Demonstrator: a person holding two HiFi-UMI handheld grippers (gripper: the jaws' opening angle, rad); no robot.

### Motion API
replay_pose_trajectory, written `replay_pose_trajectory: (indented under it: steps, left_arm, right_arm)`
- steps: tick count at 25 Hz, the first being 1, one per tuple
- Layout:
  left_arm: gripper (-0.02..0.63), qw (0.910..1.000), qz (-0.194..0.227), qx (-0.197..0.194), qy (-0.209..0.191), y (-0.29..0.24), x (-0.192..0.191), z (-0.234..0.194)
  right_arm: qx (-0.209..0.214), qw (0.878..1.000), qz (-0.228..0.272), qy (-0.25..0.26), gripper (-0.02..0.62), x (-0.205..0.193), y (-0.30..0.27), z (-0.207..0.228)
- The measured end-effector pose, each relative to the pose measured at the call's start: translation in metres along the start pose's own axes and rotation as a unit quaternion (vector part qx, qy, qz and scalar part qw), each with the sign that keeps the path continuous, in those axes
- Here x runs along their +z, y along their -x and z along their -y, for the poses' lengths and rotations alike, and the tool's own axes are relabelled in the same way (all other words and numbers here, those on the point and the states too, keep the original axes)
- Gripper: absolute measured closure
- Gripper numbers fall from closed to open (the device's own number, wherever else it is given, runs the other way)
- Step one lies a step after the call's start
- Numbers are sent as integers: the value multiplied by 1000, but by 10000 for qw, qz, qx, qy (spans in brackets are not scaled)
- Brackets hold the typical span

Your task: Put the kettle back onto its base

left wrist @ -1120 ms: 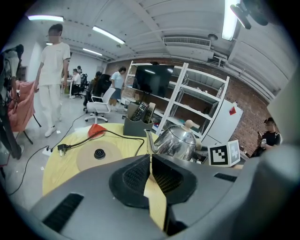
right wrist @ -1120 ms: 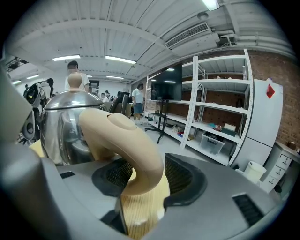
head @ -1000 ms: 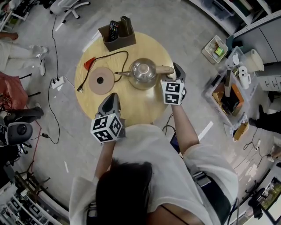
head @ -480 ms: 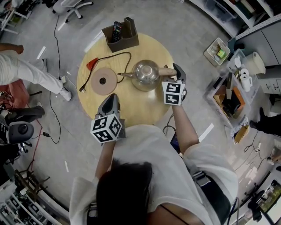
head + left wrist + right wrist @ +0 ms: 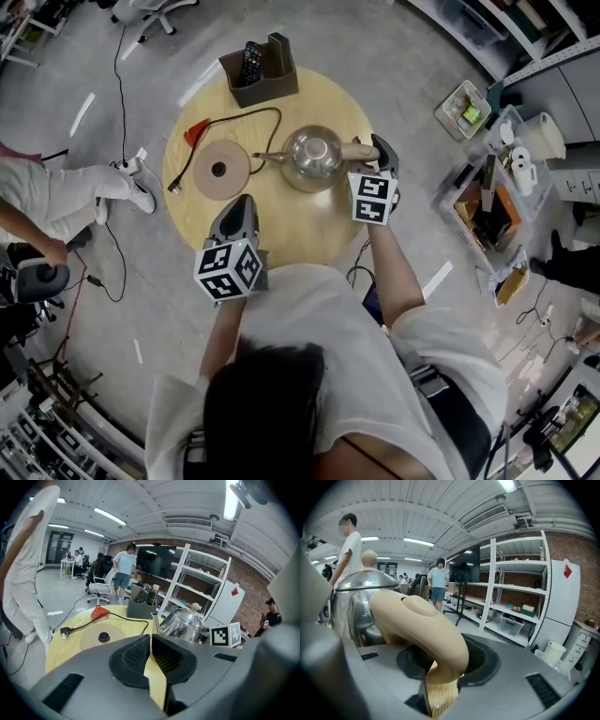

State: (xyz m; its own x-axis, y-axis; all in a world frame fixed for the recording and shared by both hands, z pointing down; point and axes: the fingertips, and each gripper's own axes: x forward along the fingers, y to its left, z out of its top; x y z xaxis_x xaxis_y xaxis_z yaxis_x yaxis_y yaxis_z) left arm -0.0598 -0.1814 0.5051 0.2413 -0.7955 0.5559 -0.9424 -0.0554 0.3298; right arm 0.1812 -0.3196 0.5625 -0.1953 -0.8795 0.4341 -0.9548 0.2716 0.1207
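A shiny steel kettle (image 5: 312, 157) with a beige handle (image 5: 357, 151) stands on the round yellow table (image 5: 309, 225), to the right of its flat tan base (image 5: 219, 170). My right gripper (image 5: 375, 161) has just been closing, and its pads now press on the beige handle (image 5: 426, 627), which fills the right gripper view. My left gripper (image 5: 239, 214) hovers over the table's near side with its jaws shut and nothing between them (image 5: 150, 656). The kettle (image 5: 183, 623) and base (image 5: 102, 637) show ahead of it in the left gripper view.
A black cord (image 5: 246, 122) with a plug (image 5: 172, 187) and an orange tag (image 5: 193, 134) runs from the base. A brown holder (image 5: 261, 75) with remotes stands at the table's far edge. Shelves and bins (image 5: 487, 202) stand to the right; a person's leg (image 5: 75, 187) is at the left.
The right gripper's jaws have closed onto the kettle handle. Kettle and both hands stay in place. A person at the left has walked nearer.
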Motion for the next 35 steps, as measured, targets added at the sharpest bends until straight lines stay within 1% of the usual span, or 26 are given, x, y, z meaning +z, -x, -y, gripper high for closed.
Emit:
replay_pose_trajectory:
  steps: [5,9,14,18,24,35]
  left_arm:
    - [572,9999,-15,92,51,3,-3,-9]
    - [572,9996,184,152,122,6,5,-11]
    - [572,9995,243,207,67,10,7,-16]
    - [572,9991,247,317,112,12,8,-26]
    - [572,9991,283,296,72,10,10,-26]
    - [572,9986,353,318,229,19,4,-30]
  right_arm:
    - [-8,10000,23,19,457,0,1,0]
    - [22,9999,89,-59,459,0,1,1]
    - [-178,9994,278,-79,463,5,5,3]
    - [-233,9990,384,-82,463,15,3,3]
    - [-268,9983,504,-122,463,24,7,6]
    - [-288,9963,746,-313,463,47,23,5]
